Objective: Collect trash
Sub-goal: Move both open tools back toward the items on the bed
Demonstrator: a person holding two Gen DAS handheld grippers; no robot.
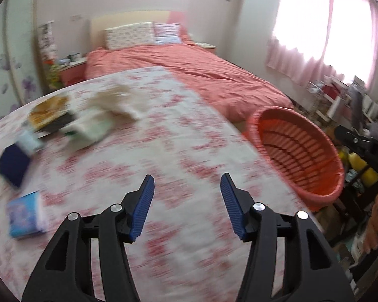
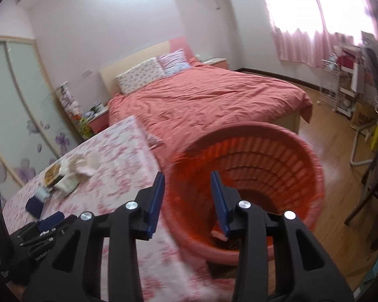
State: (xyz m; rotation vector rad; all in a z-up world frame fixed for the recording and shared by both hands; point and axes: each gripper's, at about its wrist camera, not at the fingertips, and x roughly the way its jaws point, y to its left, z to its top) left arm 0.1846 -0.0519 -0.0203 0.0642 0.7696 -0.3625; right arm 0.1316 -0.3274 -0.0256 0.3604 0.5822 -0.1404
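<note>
Two open claws by the red basket, trash waiting on the tabletop
The left claw point(image 1: 187, 183) tilts down over the tabletop point(image 1: 163, 151), which has a soft cloth with pink flowers; its blue ribbed fingers point(image 1: 145, 206) stand wide apart with nothing between them. The right claw point(image 2: 186, 183) tilts down at the round red plastic basket point(image 2: 302, 151) with slatted walls, just beside the tabletop edge; its fingers are apart and hold nothing, and something small and pink lies at the bottom of the basket. The trash pile point(image 1: 70, 120) of crumpled white paper and wrappers sits on the far left of the tabletop, near a dark blue block point(image 1: 12, 166) and a light blue pack point(image 1: 25, 216)
</note>
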